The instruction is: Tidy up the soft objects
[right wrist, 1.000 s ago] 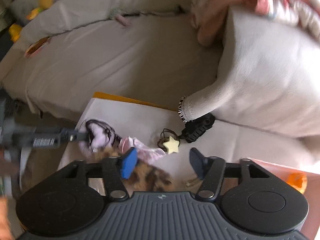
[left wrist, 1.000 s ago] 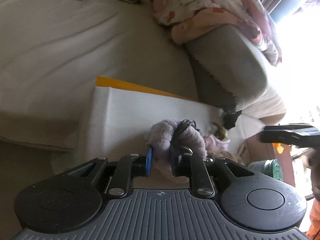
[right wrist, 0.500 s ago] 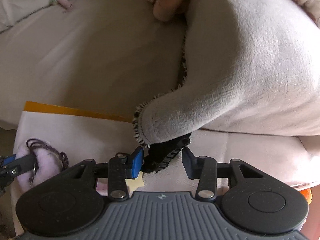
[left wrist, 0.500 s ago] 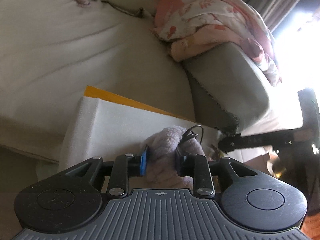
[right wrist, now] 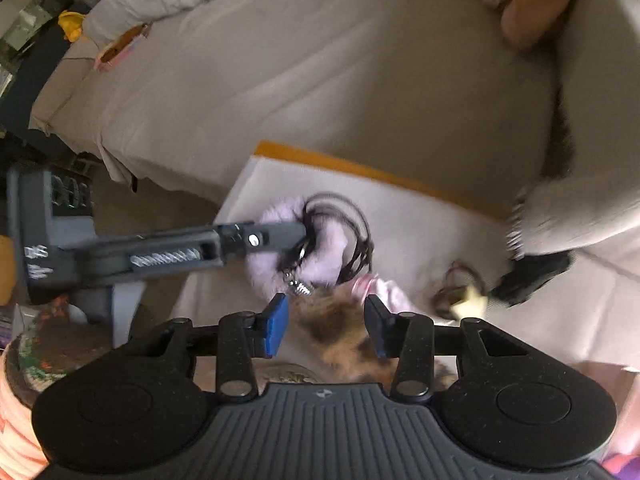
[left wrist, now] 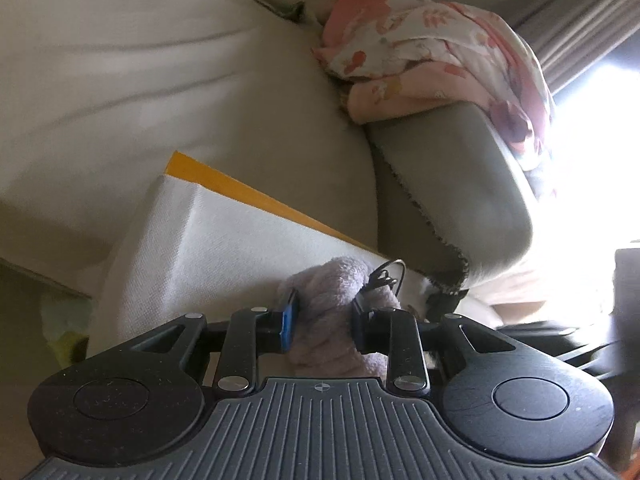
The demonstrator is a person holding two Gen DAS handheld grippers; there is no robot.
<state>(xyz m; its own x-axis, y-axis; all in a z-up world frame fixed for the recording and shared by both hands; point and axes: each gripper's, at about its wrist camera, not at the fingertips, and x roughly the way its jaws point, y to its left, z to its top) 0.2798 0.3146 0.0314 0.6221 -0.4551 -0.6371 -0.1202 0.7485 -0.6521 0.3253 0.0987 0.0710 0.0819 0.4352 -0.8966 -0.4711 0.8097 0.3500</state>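
A lilac fluffy scrunchie (left wrist: 328, 292) with thin black hair ties (left wrist: 386, 276) looped round it lies on a white cloth (left wrist: 208, 240). My left gripper (left wrist: 324, 312) is shut on it, both pads pressed into the fluff. The right wrist view shows the same scrunchie (right wrist: 328, 264) with the left gripper (right wrist: 296, 236) reaching in from the left. My right gripper (right wrist: 326, 320) hangs open over a brown spotted furry scrunchie (right wrist: 340, 328), with a gap at the blue pad. A small pink scrunchie (right wrist: 392, 292), a star hair tie (right wrist: 472, 304) and a black claw clip (right wrist: 532, 276) lie further right.
The white cloth (right wrist: 400, 208) covers an orange-edged board on a beige sofa (right wrist: 320, 80). A grey fringed cushion (left wrist: 448, 184) overhangs the cloth's right end, with a pink floral cloth (left wrist: 420, 48) on top. Clutter and yellow toys (right wrist: 72, 24) sit far left.
My right gripper swung left from the black claw clip to above the brown scrunchie. My left gripper sank a little and its jaws now stand wider on the lilac scrunchie.
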